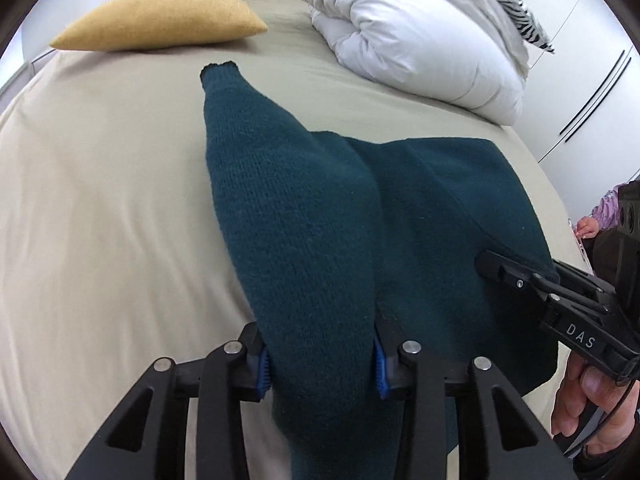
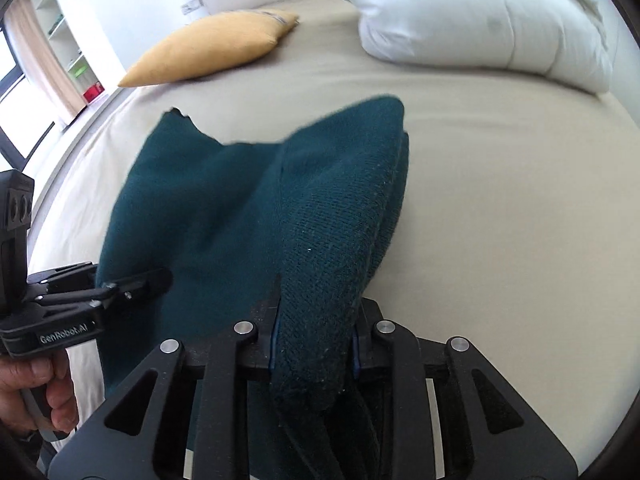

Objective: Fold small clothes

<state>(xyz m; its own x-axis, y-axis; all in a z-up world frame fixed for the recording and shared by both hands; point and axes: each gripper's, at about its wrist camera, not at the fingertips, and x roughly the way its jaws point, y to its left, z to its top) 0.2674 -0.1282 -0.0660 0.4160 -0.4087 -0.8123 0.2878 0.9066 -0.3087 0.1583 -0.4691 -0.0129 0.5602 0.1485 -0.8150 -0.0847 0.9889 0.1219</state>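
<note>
Claws both pinching the teal knit: how I'd finish this fold

Left claw (image 1: 322,364) is clamped on a thick bunch of the dark teal sweater (image 1: 360,240), blue pads (image 1: 262,376) pressing in from either side. Right claw (image 2: 314,346) is pinched on another bunched edge of the same sweater, over on the right side of it. So both are gripping cloth, neither is spread.

The sweater sits mid-bed on the beige bed sheet (image 1: 100,200), with one sleeve (image 1: 232,112) stretching away toward the yellow pillow (image 1: 160,16) and the white duvet (image 1: 420,40) piled at the far right. The near end is lifted off the sheet; the rest looks draped.

My take on doing this bit well:
- Keep both claws level with each other so the lifted edge stays straight, otherwise the fold goes diagonal.
- Carry the edge over the body and lay it down gently, no dropping.
- That sleeve looks like it'll trail, so tuck it in before flattening.
- Knit is stretchy and thick, so don't yank it.
- Let go only once the fabric rests flat.
</note>
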